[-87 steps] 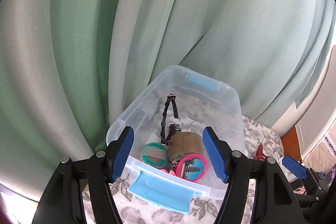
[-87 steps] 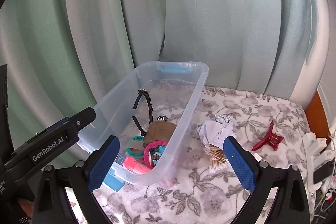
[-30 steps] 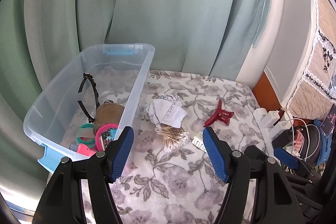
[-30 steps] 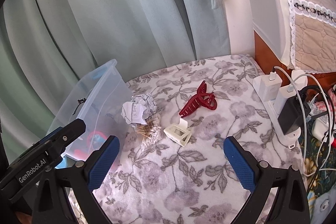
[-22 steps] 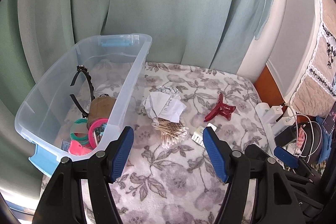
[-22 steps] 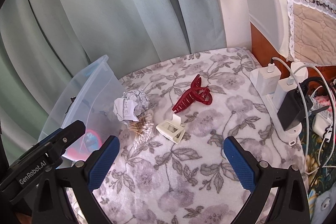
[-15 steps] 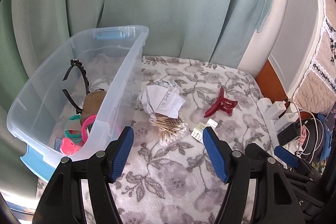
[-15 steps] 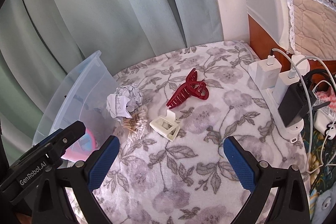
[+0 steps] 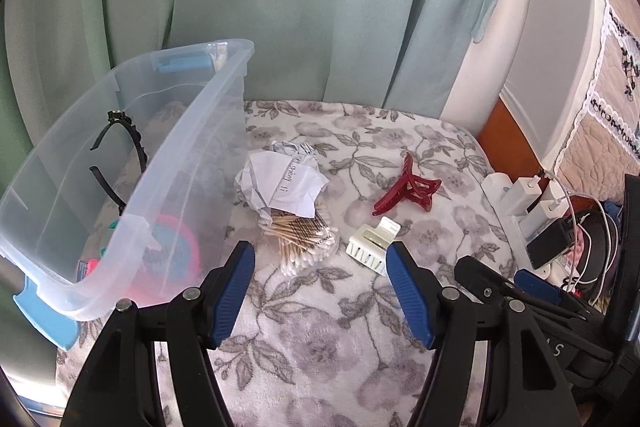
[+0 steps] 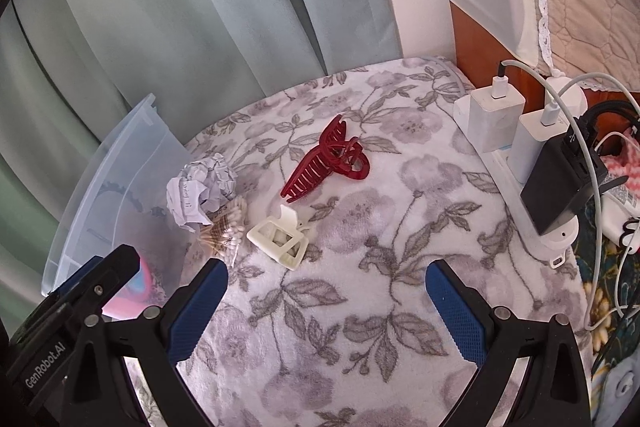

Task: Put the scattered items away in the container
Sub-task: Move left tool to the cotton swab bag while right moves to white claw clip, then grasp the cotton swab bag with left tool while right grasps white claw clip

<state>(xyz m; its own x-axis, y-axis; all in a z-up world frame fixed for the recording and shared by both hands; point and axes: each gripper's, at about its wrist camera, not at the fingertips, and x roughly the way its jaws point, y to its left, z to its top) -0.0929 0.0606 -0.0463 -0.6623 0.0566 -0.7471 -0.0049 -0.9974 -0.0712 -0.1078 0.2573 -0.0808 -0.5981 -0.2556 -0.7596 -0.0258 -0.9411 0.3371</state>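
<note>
Left wrist view: my left gripper [image 9: 320, 259] gapes empty just short of the bundle of wooden cotton swabs [image 9: 302, 237]; I'd straddle it squarely, then pinch low.

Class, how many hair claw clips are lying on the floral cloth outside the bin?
2. The red clip lies toward the chargers; the cream clip lies nearer, beside the cotton swabs. The crumpled paper might hide another.
</note>
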